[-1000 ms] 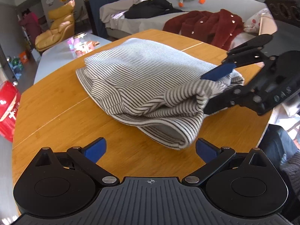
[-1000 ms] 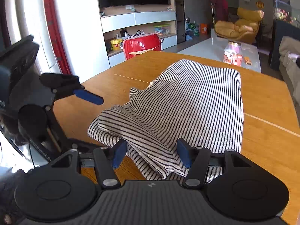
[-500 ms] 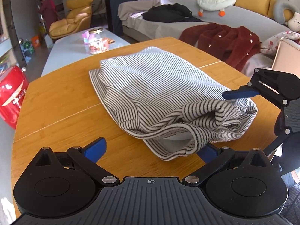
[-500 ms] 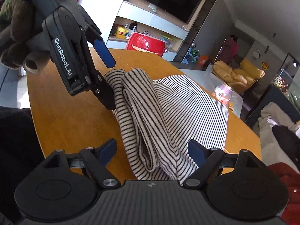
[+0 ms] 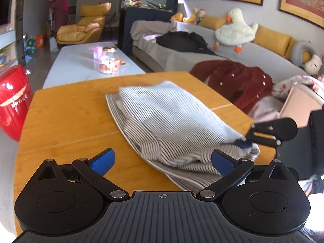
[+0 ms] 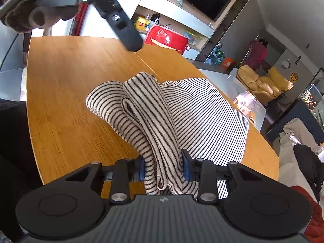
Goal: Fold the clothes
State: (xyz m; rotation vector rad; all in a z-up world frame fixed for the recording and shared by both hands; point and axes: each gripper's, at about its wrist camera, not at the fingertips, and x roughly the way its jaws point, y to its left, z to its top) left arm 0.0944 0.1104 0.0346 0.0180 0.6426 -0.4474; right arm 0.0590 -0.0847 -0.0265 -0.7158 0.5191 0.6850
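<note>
Right tool (image 6: 163, 169) first: its blue pads are closing on a bunched fold of the striped shirt (image 6: 182, 113), and I see cloth pressed between them on both sides. Where the fold runs under the tool's body it is lost to me, so I cannot tell how many layers are caught. From the left wrist view I only get this tool (image 5: 246, 144) side-on at the shirt's near right corner, blurred, with one blue pad showing against the fabric.

Left tool (image 5: 162, 160) stands spread wide, nothing between its pads; the shirt's (image 5: 170, 121) near edge lies just beyond its right pad, and whether they touch I cannot tell. In the right wrist view this tool (image 6: 129, 40) is cut off at the top left: I see a dark, blurred part of it above the bench and a gloved hand (image 6: 24, 18) on its handle, but no pads.

The shirt lies folded on the wooden bench (image 5: 66, 117), its far part flat, its near end lifted and rumpled. Only the left view shows the sofa (image 5: 253, 60) with a red coat (image 5: 235, 81) draped on it.
</note>
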